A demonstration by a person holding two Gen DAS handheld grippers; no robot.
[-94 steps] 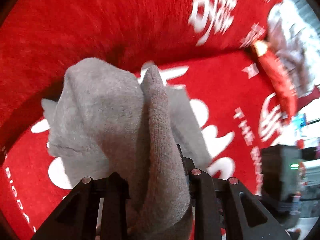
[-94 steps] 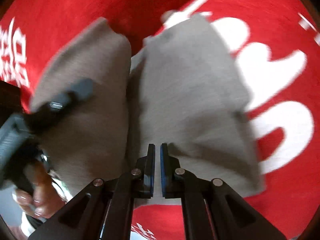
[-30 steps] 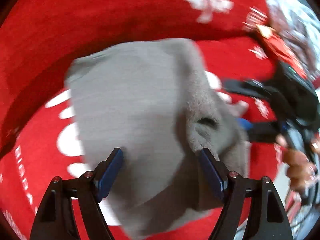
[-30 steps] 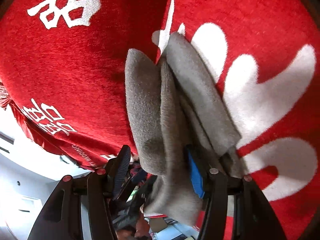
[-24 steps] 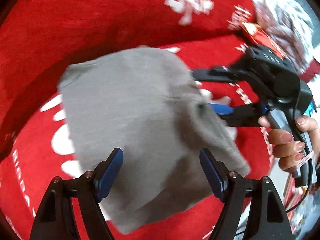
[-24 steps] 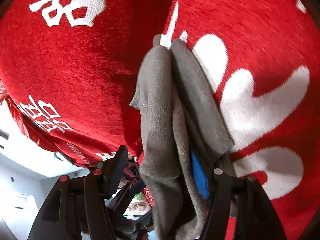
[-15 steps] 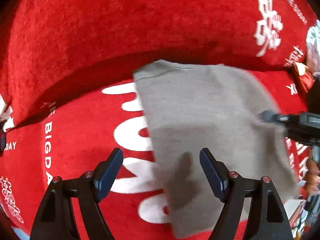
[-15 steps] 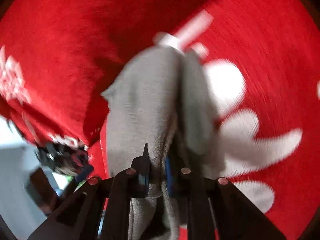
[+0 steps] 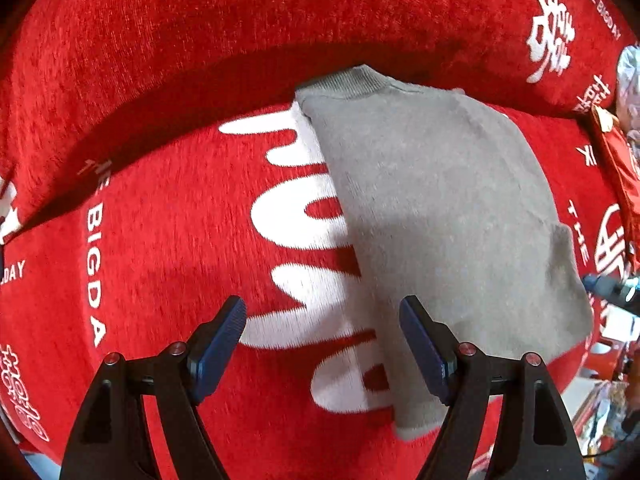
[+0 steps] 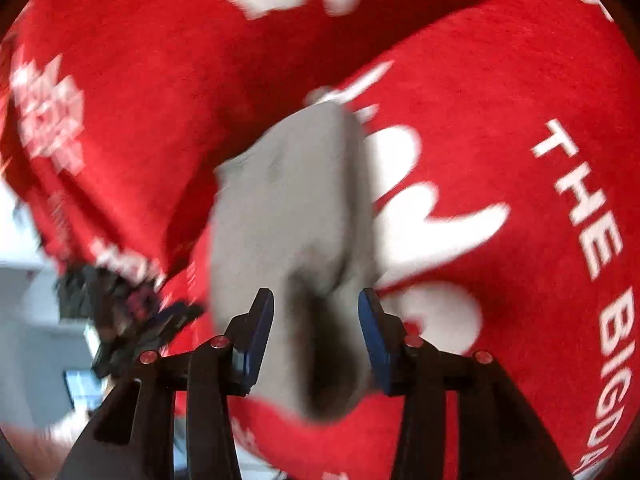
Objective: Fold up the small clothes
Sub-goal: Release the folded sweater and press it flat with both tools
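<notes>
A small grey knit garment (image 9: 444, 216) lies folded flat on the red seat cloth (image 9: 168, 216), its ribbed neckline toward the backrest. My left gripper (image 9: 322, 344) is open and empty, drawn back from the garment's near left edge, with its right finger over the hem. In the right wrist view the same grey garment (image 10: 296, 216) is blurred. My right gripper (image 10: 316, 332) is open, with the garment's near edge lying between its jaws. The right gripper's tip (image 9: 608, 286) shows at the garment's right edge.
The red cloth with white lettering covers a seat and an upright backrest (image 9: 280, 12). A red packet (image 9: 620, 168) and a silvery bundle (image 9: 630, 72) lie at the far right. The seat's front edge and room clutter (image 10: 40, 320) show at left in the right wrist view.
My right gripper was shut on the garment's edge and has now opened. My left gripper stayed open and drew back a little to the left. The garment has settled flat.
</notes>
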